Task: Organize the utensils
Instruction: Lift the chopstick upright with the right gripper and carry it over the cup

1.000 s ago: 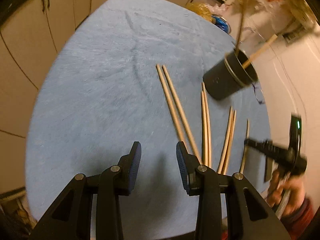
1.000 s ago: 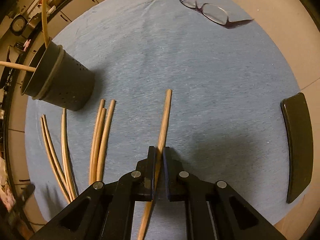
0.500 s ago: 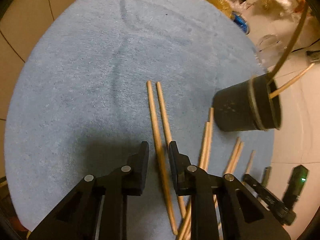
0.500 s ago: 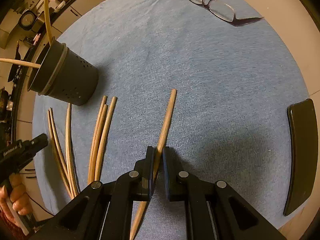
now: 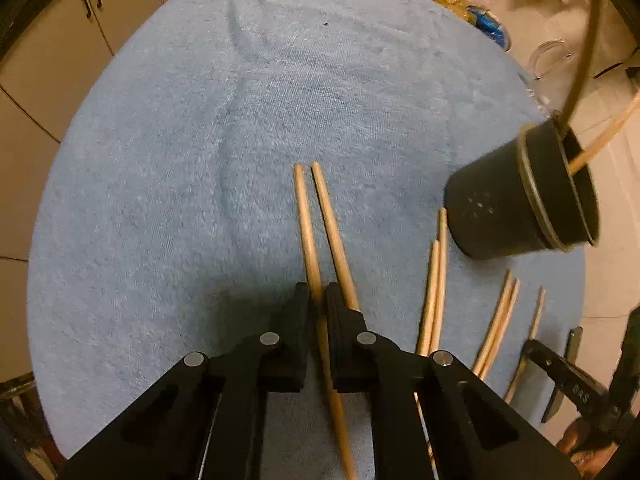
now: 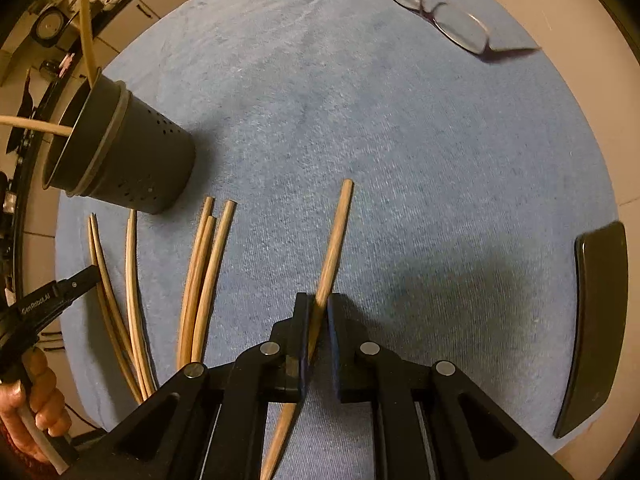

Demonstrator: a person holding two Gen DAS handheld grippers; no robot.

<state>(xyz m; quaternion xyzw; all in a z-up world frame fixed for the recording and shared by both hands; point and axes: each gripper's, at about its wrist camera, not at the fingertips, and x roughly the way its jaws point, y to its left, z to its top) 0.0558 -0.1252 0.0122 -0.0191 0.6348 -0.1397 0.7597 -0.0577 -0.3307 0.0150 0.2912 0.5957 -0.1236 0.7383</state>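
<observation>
Chopsticks are clamped near their middle by both grippers: one in the left gripper, one in the right gripper. Being light, stiff and smooth, they could pivot between the fingers.

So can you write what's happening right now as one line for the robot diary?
left gripper: shut on chopstick | right gripper: shut on chopstick | holder: upright on blue cloth, two sticks inside | loose chopsticks: lying beside holder

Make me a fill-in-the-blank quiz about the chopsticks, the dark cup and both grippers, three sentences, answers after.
1. The left gripper is shut on one ____.
2. The perforated utensil cup already has ____ sticks poking out of it.
3. On the blue cloth, beyond the right gripper, lies a pair of ____.

Answers: chopstick; two; eyeglasses
</observation>
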